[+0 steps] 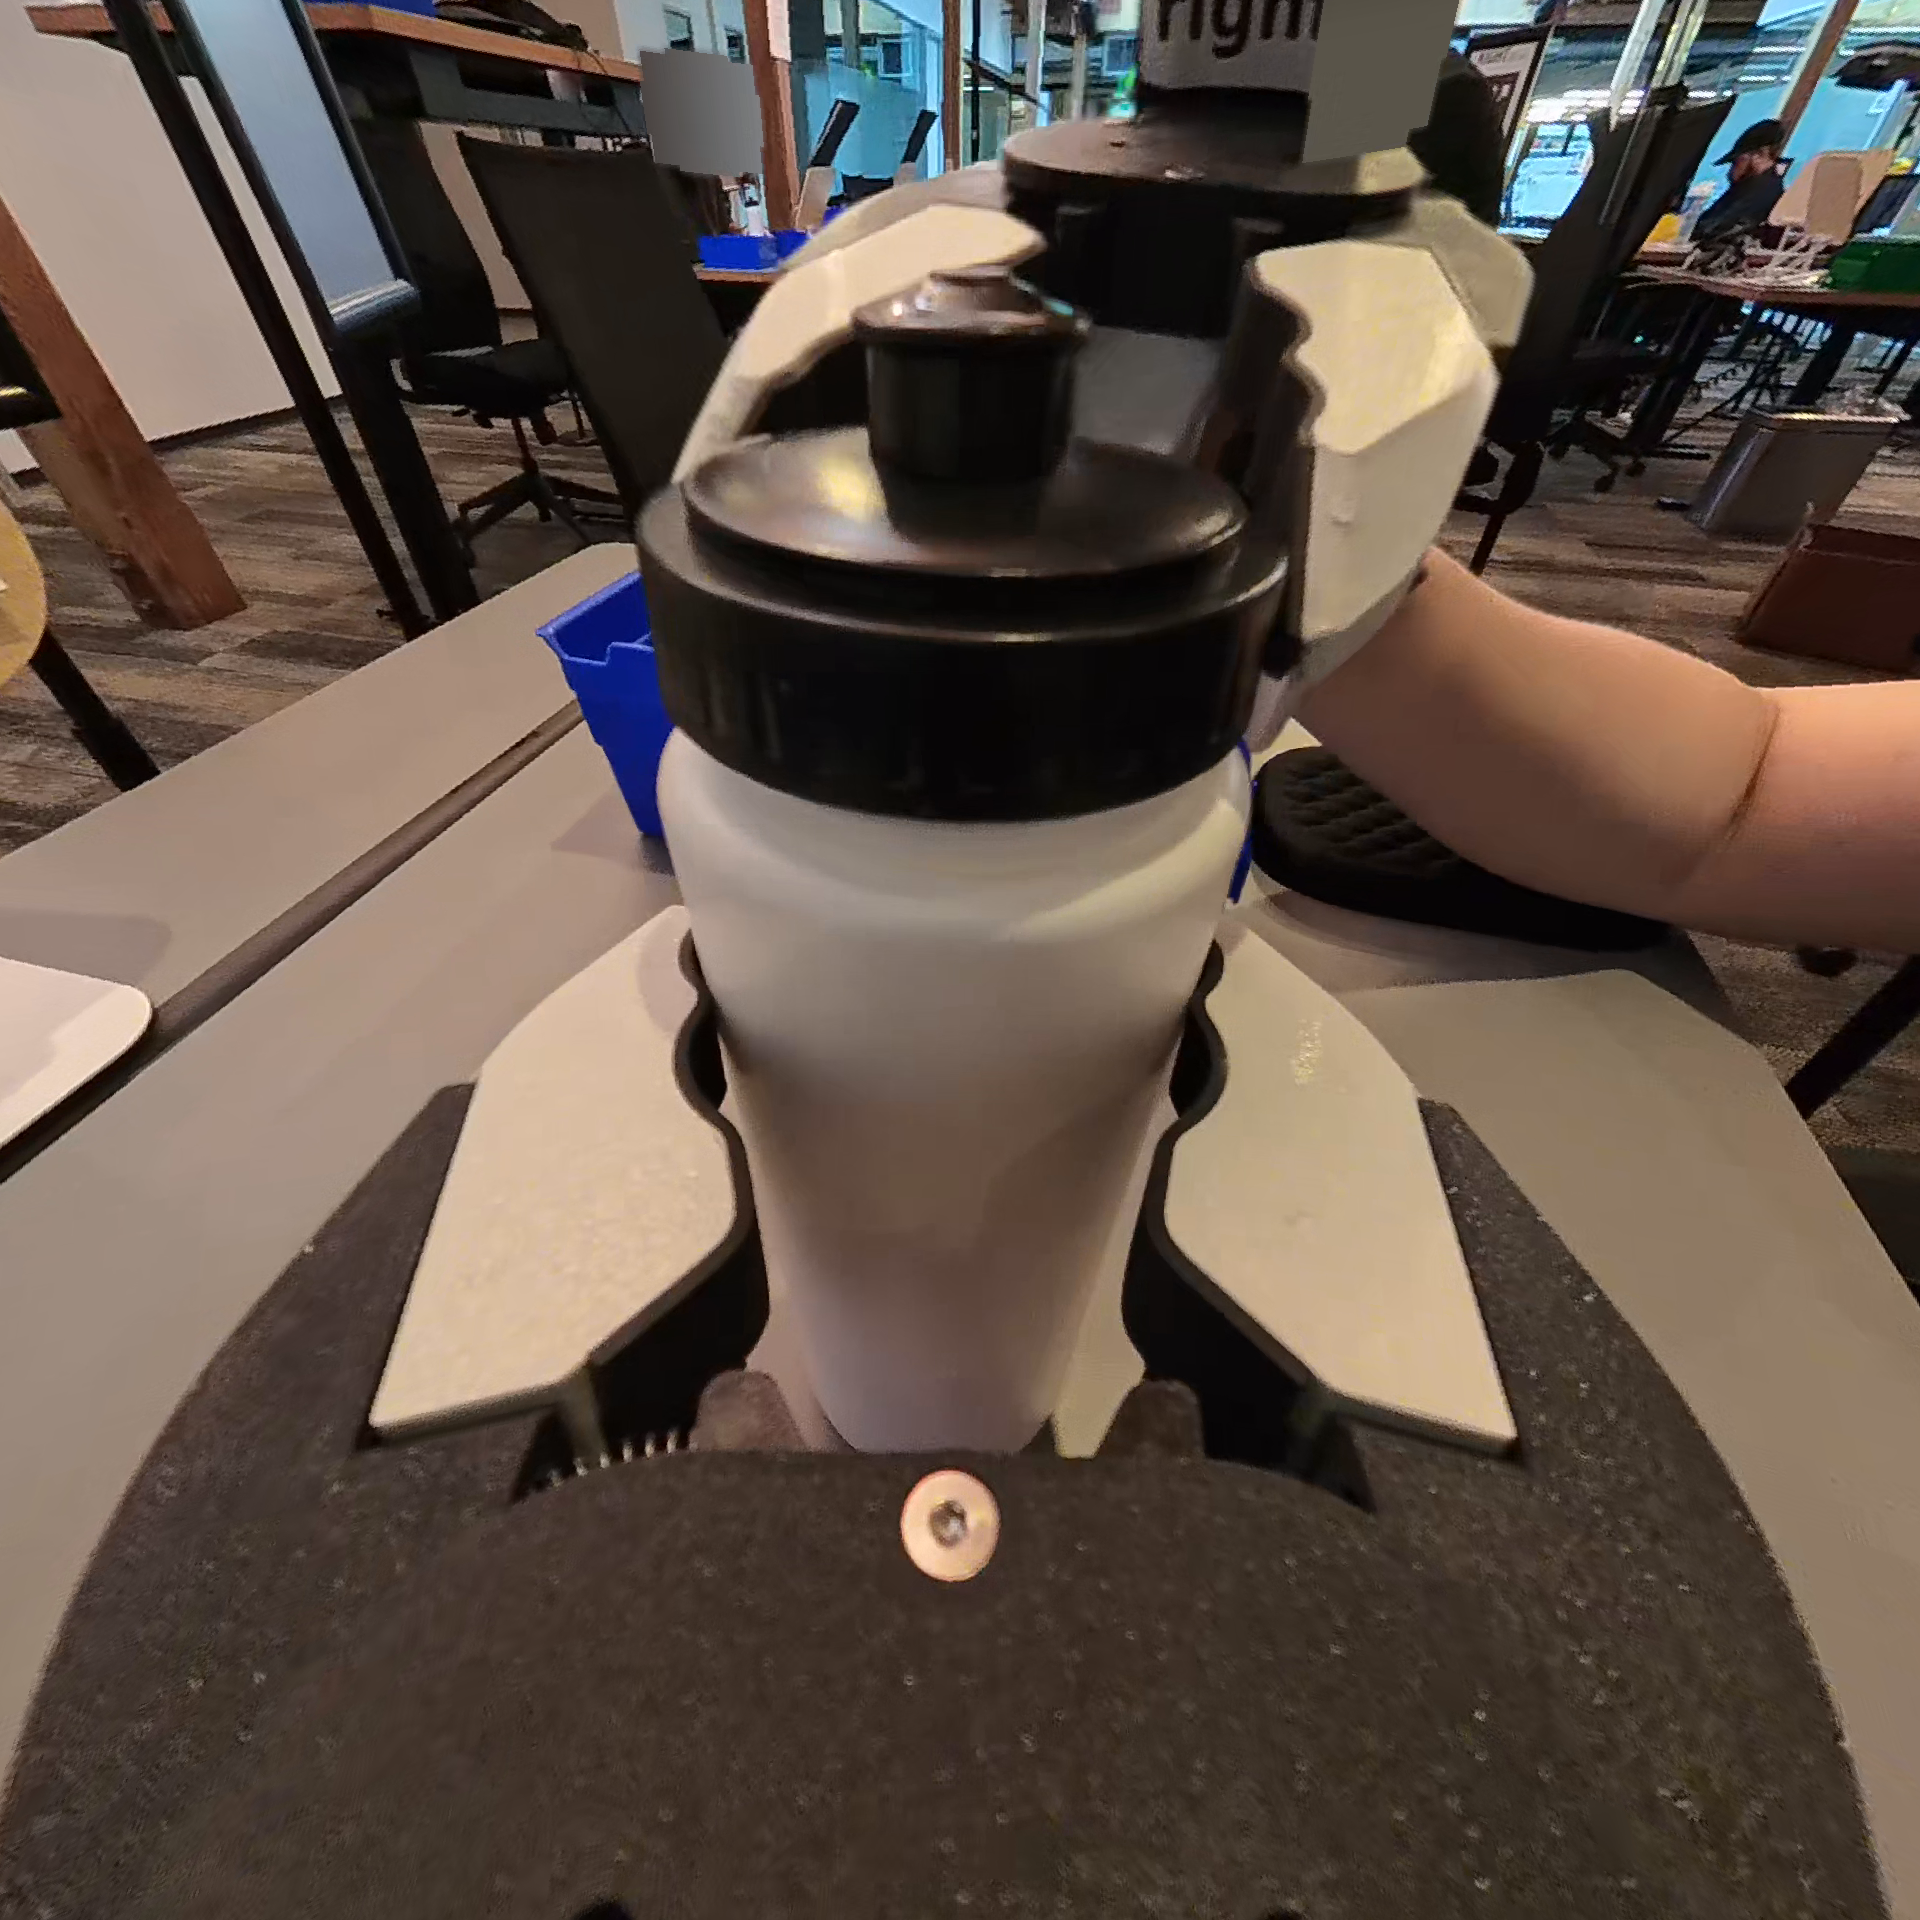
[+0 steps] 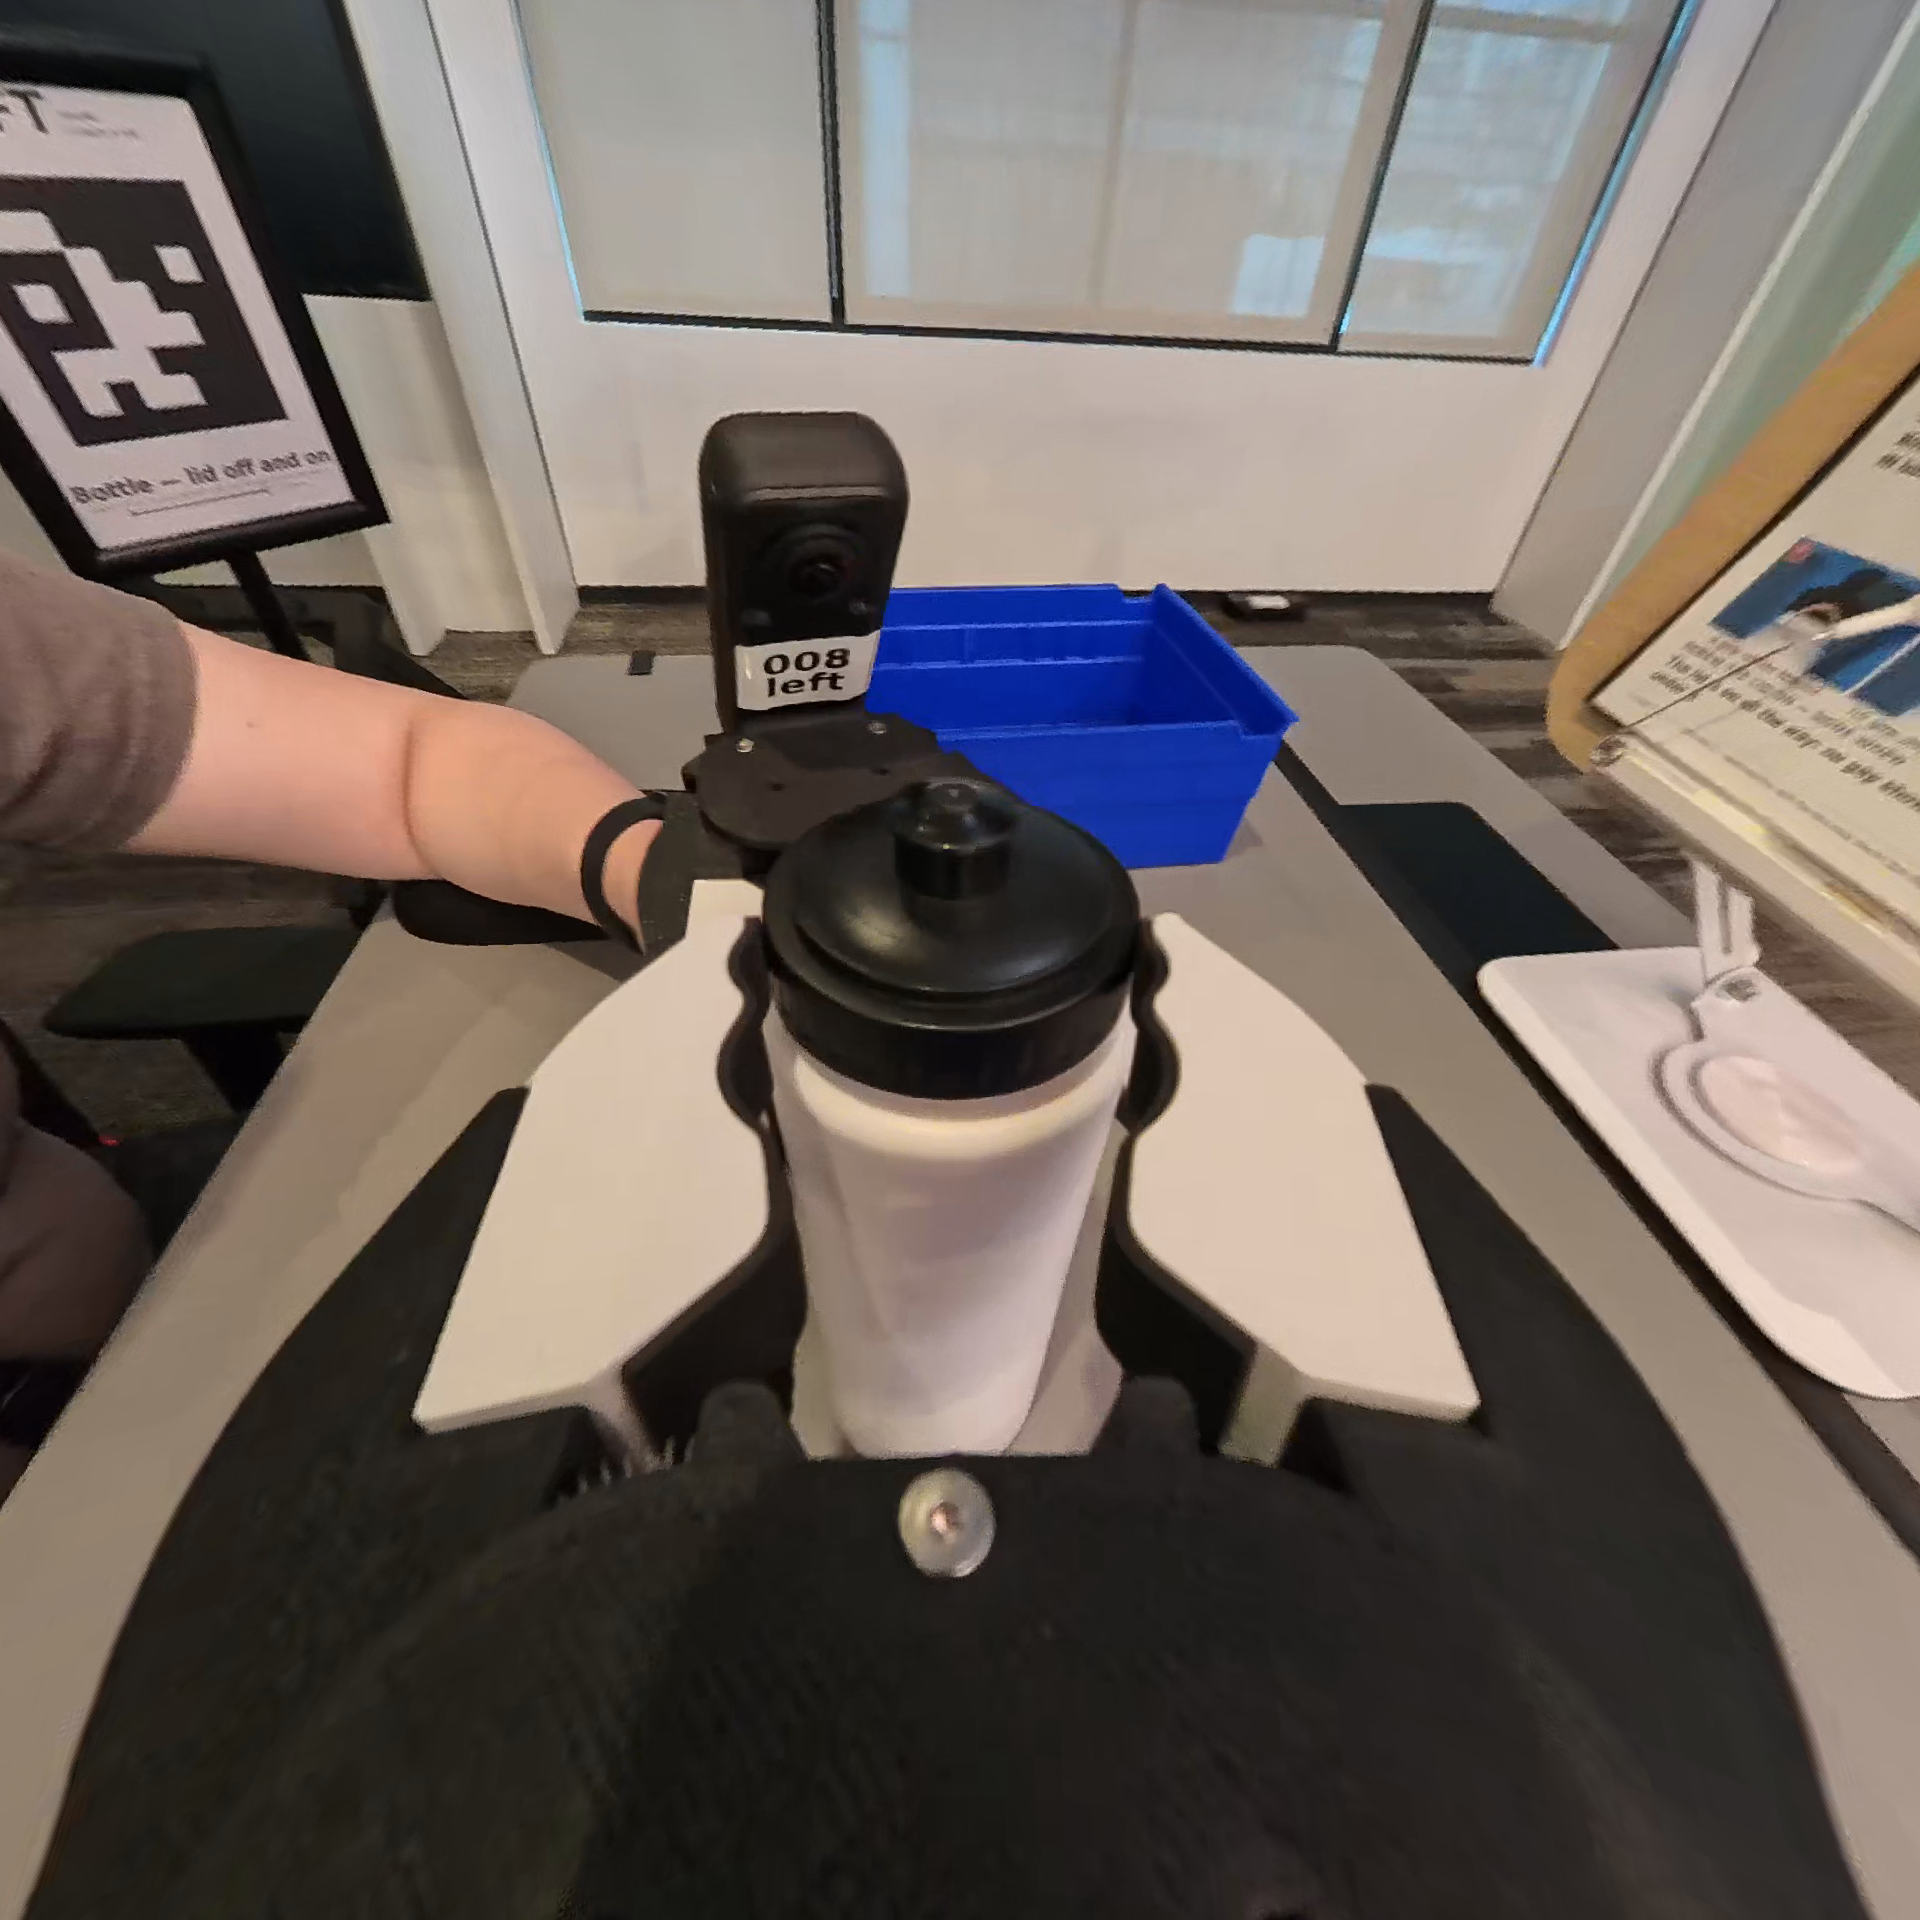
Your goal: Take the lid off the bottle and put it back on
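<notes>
Grey counter (image 2: 1455,727) carries your blue bin (image 2: 1081,727), just behind the upright white bottle (image 1: 956,1091). Your left hand-held gripper (image 1: 951,997) clamps the bottle's body; your right hand-held gripper (image 2: 951,997) closes around its neck at the black lid (image 2: 951,966), which sits on top.

The left wrist camera sits just behind its gripper (image 1: 951,1039), looking level along the fingers, very near the bottle (image 1: 956,1039), which fills the middle; beyond lies the open office. The right wrist camera rides behind its own gripper (image 2: 951,1049), tilted slightly down, also close, facing the windowed wall. The two look from opposite sides, each seeing the other's rig. Both share the bottle, its lid (image 2: 951,966), the grey table (image 2: 1455,831) and blue bin (image 2: 1091,727).
</notes>
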A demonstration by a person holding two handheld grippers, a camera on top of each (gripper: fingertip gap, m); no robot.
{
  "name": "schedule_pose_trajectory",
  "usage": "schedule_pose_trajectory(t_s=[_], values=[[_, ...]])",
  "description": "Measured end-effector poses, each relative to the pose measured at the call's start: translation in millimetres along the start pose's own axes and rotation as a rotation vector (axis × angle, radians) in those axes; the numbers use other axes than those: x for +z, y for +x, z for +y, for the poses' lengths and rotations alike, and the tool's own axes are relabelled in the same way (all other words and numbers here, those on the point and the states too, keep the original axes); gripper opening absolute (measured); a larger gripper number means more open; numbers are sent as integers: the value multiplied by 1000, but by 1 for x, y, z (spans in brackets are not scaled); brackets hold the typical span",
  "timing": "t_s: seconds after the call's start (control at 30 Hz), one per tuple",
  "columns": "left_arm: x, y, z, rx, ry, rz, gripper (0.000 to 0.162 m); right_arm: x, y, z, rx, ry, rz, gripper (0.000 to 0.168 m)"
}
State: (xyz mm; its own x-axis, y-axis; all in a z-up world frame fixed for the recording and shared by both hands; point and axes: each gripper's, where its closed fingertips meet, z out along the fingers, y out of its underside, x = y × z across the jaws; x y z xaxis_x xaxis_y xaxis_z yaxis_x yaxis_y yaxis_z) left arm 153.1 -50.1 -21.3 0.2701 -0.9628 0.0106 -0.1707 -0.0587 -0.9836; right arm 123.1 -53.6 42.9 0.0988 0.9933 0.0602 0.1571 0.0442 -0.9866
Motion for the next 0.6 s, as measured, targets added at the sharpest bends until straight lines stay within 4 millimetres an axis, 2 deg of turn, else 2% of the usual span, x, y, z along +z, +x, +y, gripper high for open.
schedule_pose_trajectory(t_s=[0.17, 0.37, 0.5, 0.6], values=[[-2, -8, 0, -20, -7, -65, 86, 5, 7, 0, 18, -8, 99, 68], [-8, -24, 1, -51, -15, -211, 86, 14, 18, 0, 77, 1, 331, 69], [-10, -28, 2, -54, -30, -284, 86, 15, 19, 0, 91, 5, 477, 69], [-10, -28, 2, -47, -40, -310, 86, 15, 19, -1, 82, 7, 508, 69]])
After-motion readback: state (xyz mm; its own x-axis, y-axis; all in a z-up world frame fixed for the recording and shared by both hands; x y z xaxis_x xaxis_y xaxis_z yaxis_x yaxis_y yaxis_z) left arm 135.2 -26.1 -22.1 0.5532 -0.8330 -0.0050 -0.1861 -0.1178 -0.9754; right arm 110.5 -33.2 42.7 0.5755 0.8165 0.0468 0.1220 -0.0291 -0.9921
